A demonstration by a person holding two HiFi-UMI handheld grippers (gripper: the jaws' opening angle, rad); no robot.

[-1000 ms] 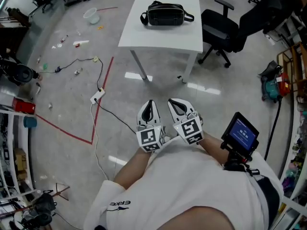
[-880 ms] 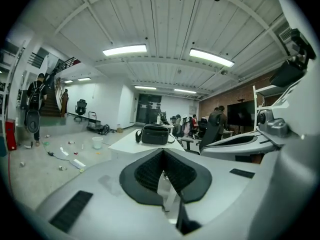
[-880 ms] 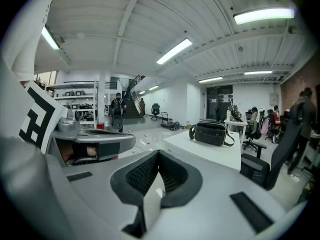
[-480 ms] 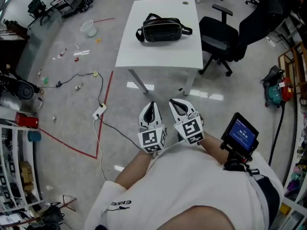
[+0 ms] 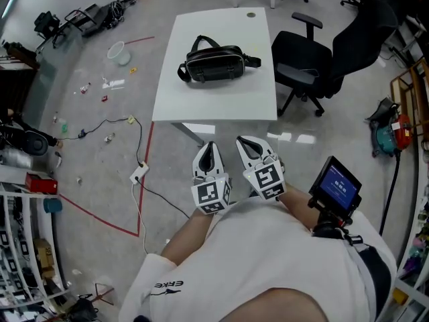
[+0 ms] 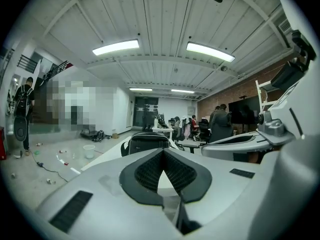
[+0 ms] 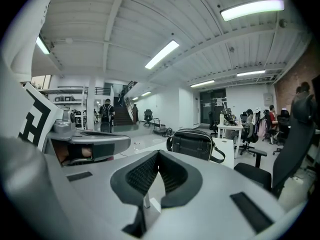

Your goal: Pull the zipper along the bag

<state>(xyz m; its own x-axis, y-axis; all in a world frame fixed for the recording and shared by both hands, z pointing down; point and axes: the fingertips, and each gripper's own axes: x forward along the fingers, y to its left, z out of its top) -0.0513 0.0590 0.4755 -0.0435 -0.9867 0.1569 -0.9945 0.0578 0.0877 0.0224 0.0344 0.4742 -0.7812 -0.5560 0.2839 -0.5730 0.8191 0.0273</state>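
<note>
My white sleeve (image 5: 161,282) reads "ERKE". The black leather zip bag (image 5: 214,63) on the white rectangular table (image 5: 213,107) sits nearer than before. My left gripper (image 5: 210,145) and right gripper (image 5: 243,141) are both closed, empty, well short of it.

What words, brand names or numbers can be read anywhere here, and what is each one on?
"ERKE": on the sleeve of the person's white shirt.
White lettering on the blue screen: too small to read.
Cubes on the left claw and right claw: square black-and-white markers only, no letters.
No label legible on the black bag.
</note>
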